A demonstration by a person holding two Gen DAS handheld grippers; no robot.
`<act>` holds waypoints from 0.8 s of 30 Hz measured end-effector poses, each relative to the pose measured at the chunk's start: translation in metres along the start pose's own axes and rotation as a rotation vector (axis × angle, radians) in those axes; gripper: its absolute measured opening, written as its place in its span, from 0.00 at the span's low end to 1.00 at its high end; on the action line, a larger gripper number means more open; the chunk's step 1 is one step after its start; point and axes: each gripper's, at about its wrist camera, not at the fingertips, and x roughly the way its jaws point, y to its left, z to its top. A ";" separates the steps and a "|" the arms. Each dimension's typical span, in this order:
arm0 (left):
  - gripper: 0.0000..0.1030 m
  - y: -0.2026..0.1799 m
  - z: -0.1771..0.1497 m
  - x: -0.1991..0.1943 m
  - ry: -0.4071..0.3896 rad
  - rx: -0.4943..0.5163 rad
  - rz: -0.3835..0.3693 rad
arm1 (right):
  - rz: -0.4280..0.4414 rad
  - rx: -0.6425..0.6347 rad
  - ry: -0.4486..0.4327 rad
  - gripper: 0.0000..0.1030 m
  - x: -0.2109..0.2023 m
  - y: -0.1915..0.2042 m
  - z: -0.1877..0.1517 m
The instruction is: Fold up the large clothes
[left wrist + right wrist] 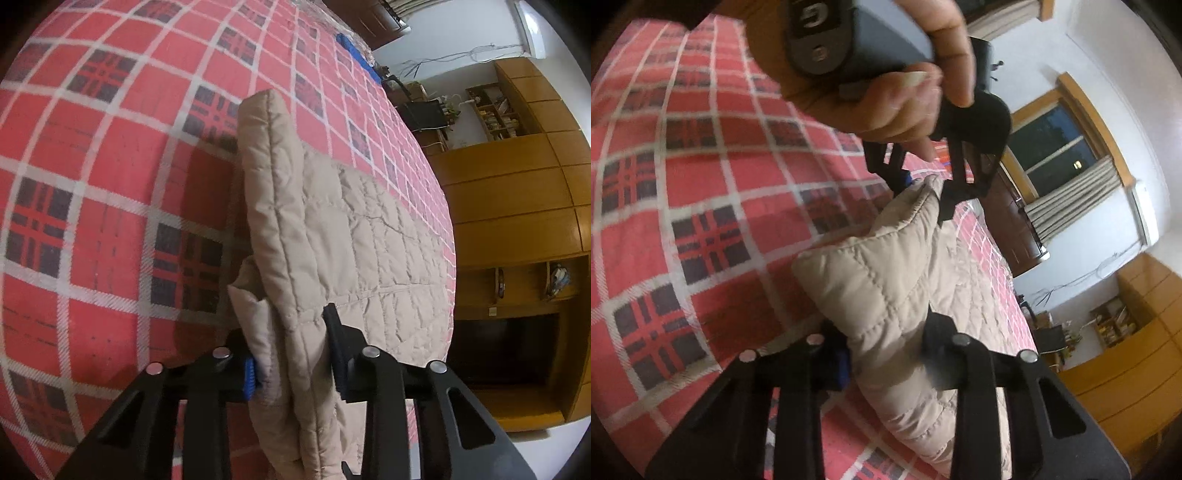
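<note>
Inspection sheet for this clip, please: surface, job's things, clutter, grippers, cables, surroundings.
Surface: red plaid bed cover.
Job's things: beige quilted jacket, one edge lifted off the bed.
Clutter: blue item at far bed edge, unclear.
Grippers: left tool shut on jacket; right tool shut on jacket; hand holds the other tool.
Cables: wires on the white wall.
Surroundings: wooden cabinets, window.

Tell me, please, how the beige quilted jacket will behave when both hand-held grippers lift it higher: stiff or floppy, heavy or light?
Probably floppy: the beige quilted jacket bends and hangs between the left hand-held gripper and the right hand-held gripper. Likely light for its size, as the padding looks puffy. The thick fold fills both jaws, so it may hold without slipping on the plaid bedspread.
</note>
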 end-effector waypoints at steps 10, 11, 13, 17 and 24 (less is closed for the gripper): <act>0.24 -0.048 0.003 -0.029 -0.040 0.059 0.027 | -0.012 0.163 -0.032 0.24 -0.018 -0.036 0.008; 0.24 -0.055 0.004 -0.032 -0.044 0.069 0.032 | -0.012 0.177 -0.034 0.24 -0.017 -0.042 0.009; 0.23 -0.068 0.004 -0.036 -0.050 0.089 0.042 | -0.010 0.213 -0.038 0.24 -0.017 -0.053 0.007; 0.23 -0.088 0.006 -0.041 -0.057 0.117 0.061 | -0.012 0.257 -0.050 0.24 -0.017 -0.066 0.010; 0.22 -0.129 0.006 -0.045 -0.065 0.174 0.092 | -0.009 0.364 -0.073 0.24 -0.028 -0.092 0.003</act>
